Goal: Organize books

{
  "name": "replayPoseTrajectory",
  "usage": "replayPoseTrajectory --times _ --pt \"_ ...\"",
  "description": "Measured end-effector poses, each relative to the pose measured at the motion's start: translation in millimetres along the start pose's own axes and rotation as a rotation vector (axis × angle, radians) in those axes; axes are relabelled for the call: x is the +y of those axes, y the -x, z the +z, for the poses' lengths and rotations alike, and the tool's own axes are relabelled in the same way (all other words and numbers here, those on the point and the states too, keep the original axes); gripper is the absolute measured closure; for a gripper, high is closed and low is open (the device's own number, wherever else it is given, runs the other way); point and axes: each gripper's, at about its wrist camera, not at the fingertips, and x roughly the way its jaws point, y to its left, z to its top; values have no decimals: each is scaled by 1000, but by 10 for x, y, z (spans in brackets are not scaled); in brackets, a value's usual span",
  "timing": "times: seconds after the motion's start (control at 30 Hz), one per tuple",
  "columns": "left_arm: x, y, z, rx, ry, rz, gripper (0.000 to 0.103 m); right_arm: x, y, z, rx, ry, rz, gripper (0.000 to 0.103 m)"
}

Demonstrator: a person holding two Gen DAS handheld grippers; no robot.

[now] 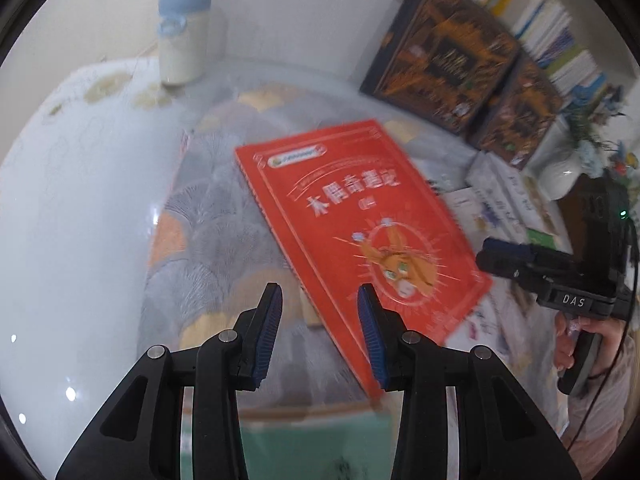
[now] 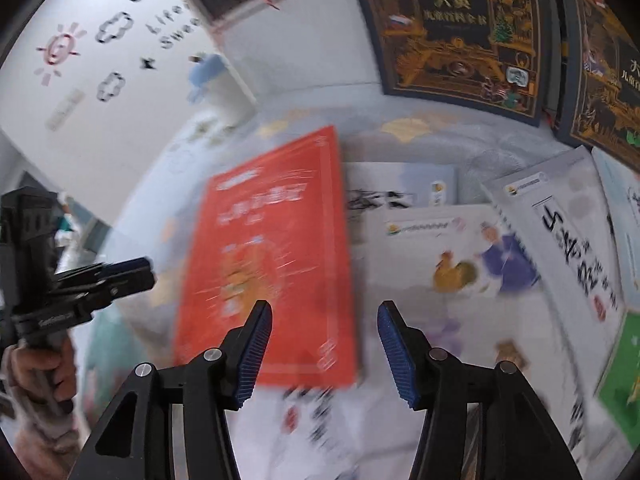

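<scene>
One red book (image 1: pixel 352 236) was seen flat on patterned cloth (image 1: pixel 216 216), overlapping pale books (image 2: pixel 460 248); judged thin, light, flexible, glossy; near edge judged best taken. Left gripper (image 1: pixel 319 292) jaws stood narrowly apart, empty; right gripper (image 2: pixel 325 312) wider, empty.

Place: a home, likely a child's reading or study corner.
Wall: white, with playful decals (image 2: pixel 116 56) of a sun, clouds and lettering at upper left.
Shelving: white bookshelf (image 1: pixel 560 32) packed with upright books at upper right.
Surface: table under a patterned cloth (image 1: pixel 224 208), centre.
Reading matter: children's picture books (image 2: pixel 460 256) spread flat at right.
Household items: a pale blue-lidded bottle (image 1: pixel 182 36) upper left; a white vase with flowers (image 1: pixel 564 172) far right.
</scene>
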Motion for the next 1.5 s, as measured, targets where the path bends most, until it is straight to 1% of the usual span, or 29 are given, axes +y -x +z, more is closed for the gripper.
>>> replayPoseTrajectory --times 0.03,0.07,0.1,0.17,0.2,0.3,0.33,0.37,0.4,0.47,0.5,0.6,0.63,0.7,0.73,0.77,0.8,0.87,0.9,0.93,0.97,1.0,1.07,1.2,1.3,1.33,1.4,1.43,1.5 --pt "20 -72 14 15 3 4 66 -17 -54 39 0 3 -8 50" --pt "45 -131 17 26 6 1 66 -15 -64 82 -17 9 -1 47" --pt "65 -189 19 39 8 -1 66 -7 -84 113 -12 4 18 47" --pt "101 -262 17 53 6 7 66 13 -125 165 -5 -14 95 46" --pt "125 -280 25 55 7 11 66 56 -195 187 29 -22 108 45" --pt "213 -280 50 45 20 0 66 195 -233 239 15 30 68 44" --pt "236 -270 60 43 19 7 66 243 -253 259 22 33 87 44" --pt "253 -264 80 40 18 15 66 279 -276 260 26 34 107 45" --pt "283 -241 90 28 17 44 66 342 -298 281 27 48 99 45" --pt "350 -233 122 15 29 73 65 431 -356 300 23 57 101 44" --pt "399 -223 139 5 39 88 63 464 -378 310 21 54 116 44" --pt "597 -173 185 -36 99 117 63 544 -438 315 44 68 215 44" --pt "653 -172 198 -42 118 112 63 543 -444 296 51 68 253 44" --pt "770 -159 199 -45 161 70 63 489 -438 256 50 48 306 45" --pt "789 -157 196 -40 166 66 63 432 -426 232 49 20 313 53" --pt "781 -150 187 -38 159 73 63 355 -399 213 41 -4 313 54" --pt "757 -118 178 -40 146 74 63 250 -348 193 23 -34 296 54" --pt "696 -45 173 -49 139 41 63 24 -197 144 -11 -78 234 54" --pt "672 1 174 -57 135 25 63 -97 -117 101 -14 -103 221 54" --pt "619 44 182 -63 125 7 63 -236 -33 39 -10 -143 228 56" --pt "542 88 178 -68 111 -13 63 -336 12 -4 -4 -178 261 56" --pt "435 142 168 -71 90 -33 63 -445 67 -104 15 -226 322 56" --pt "266 197 130 -74 61 -52 63 -523 162 -287 23 -260 364 56" --pt "-128 359 -27 -75 -3 -101 63 -397 320 -670 78 -195 326 56" --pt "-392 471 -206 -84 -57 -98 61 -351 456 -914 98 -162 293 58" --pt "-493 498 -284 -85 -79 -95 61 -368 490 -997 106 -143 258 60" --pt "-630 514 -405 -77 -109 -88 61 -415 509 -1100 115 -117 221 70" --pt "-698 512 -461 -73 -126 -81 61 -481 534 -1132 99 -109 213 75" --pt "-820 461 -596 -57 -146 -70 61 -630 552 -1157 86 -171 260 76"
